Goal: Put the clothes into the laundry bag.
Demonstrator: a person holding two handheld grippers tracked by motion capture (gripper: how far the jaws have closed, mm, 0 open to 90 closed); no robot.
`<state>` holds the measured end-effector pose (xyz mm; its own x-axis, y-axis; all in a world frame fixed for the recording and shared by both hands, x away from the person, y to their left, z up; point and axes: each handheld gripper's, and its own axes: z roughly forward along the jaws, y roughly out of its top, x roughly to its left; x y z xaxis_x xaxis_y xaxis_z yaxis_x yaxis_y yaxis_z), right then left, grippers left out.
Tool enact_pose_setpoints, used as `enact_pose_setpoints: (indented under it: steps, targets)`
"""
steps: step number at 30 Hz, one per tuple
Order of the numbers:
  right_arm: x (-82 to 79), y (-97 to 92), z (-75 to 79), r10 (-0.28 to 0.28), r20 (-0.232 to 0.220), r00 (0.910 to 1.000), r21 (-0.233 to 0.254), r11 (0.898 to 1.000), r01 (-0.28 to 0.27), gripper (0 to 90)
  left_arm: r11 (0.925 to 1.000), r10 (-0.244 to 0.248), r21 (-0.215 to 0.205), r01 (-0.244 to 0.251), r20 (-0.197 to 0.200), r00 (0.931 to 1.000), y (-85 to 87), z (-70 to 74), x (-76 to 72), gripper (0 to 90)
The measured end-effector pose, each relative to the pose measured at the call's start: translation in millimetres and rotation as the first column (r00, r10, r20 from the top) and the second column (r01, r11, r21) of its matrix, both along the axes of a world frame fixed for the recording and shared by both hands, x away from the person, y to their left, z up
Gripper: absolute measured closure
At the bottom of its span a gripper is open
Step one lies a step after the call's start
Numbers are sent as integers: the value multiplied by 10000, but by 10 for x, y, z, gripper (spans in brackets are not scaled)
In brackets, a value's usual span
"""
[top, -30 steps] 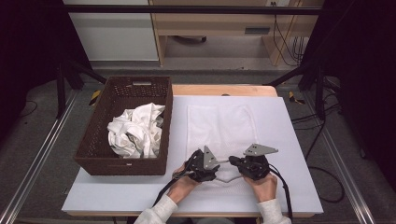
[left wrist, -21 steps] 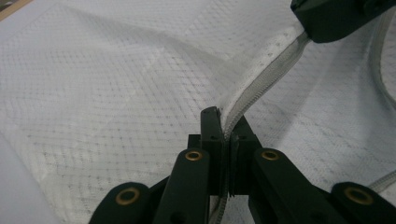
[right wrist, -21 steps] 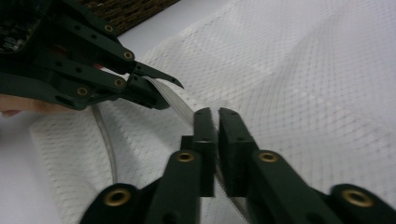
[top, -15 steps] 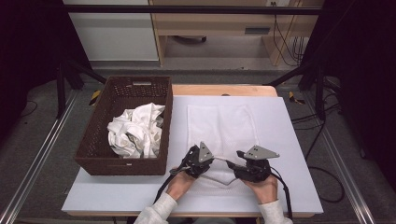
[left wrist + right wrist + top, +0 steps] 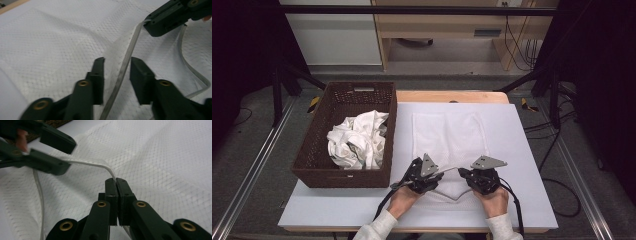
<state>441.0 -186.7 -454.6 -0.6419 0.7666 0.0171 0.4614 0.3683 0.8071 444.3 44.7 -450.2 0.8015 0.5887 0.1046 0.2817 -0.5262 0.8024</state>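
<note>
Your left gripper sits near the front edge of the white-topped desk, jaws spread apart with the grey-white hem band of the white mesh garment running up between them; neither jaw presses on it in the left gripper view. Your right gripper is clamped tight on that same hem band, jaws closed with the band coming out at their tips and arching toward the left gripper. In the high view your right gripper is just beside the left one, both over the front end of the garment, the hem lifted off the desk between them. The garment lies flat along the middle of the desk, running from the front edge toward the back edge. The dark brown woven rectangular basket sits at the desk's left edge, holding crumpled white cloths. Your hands come in from the front edge.
</note>
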Motion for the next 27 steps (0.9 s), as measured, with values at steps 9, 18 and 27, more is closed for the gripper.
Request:
enact_pose_setpoints:
  steps: [9,18,27]
  targets:
    - [-7,-59,110,-238,447,9987,874,9960,198,892,9983,-216,-555,193,-412,9989,395,-48,-469,700]
    - [8,-63,309,-384,1042,9938,1471,9889,228,892,9997,-128,200,150,-1028,9946,407,-354,-483,888]
    - [-22,-68,366,-363,1418,9892,1778,9840,106,892,9999,-97,114,106,-760,9971,395,-326,-520,755]
